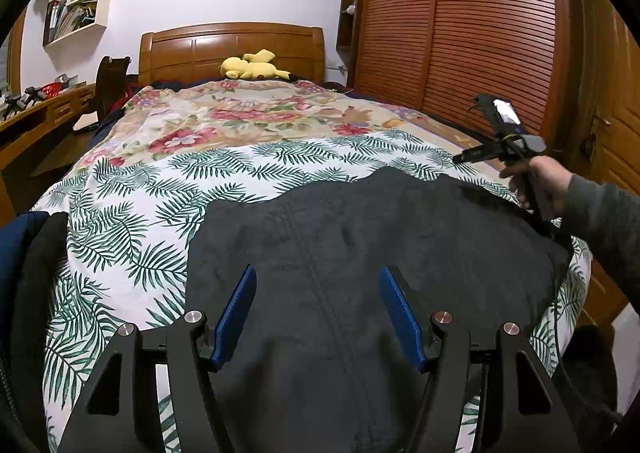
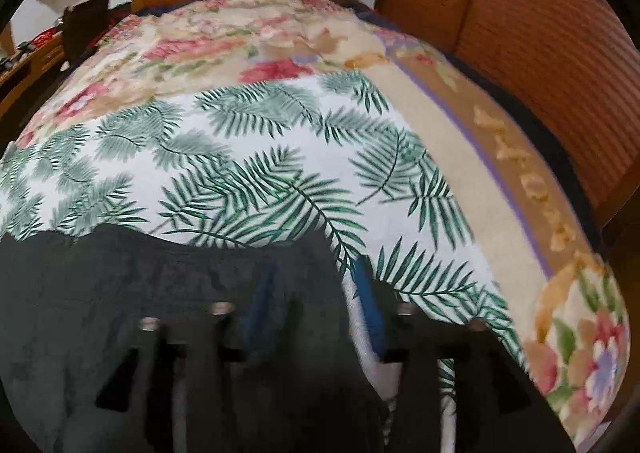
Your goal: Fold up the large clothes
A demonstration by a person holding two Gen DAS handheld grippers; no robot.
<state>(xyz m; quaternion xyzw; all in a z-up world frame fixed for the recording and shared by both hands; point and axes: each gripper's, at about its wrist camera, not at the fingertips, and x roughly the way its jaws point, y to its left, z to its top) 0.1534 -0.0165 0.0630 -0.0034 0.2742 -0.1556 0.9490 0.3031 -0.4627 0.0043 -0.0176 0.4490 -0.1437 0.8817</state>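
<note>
A large dark grey garment (image 1: pixel 360 233) lies spread flat on the palm-leaf bedsheet (image 1: pixel 140 213), with a seam down its middle. My left gripper (image 1: pixel 318 309) hovers over the garment's near part, blue pads (image 1: pixel 240 309) wide apart and nothing between them. In the left wrist view a hand (image 1: pixel 540 181) holds my right gripper (image 1: pixel 460 159) above the garment's far right edge. The right wrist view is blurred: my right gripper (image 2: pixel 314 301) has its blue pads (image 2: pixel 370 293) apart over the garment's (image 2: pixel 120 293) right edge, and I see no pad pressing on cloth.
A floral blanket (image 1: pixel 240 113) covers the far half of the bed, with a yellow plush toy (image 1: pixel 252 67) at the wooden headboard (image 1: pixel 232 45). A slatted wardrobe (image 1: pixel 460 33) stands along the right. A desk (image 1: pixel 40 109) is at left. Dark blue and black clothing (image 1: pixel 32 253) lies at the bed's left edge.
</note>
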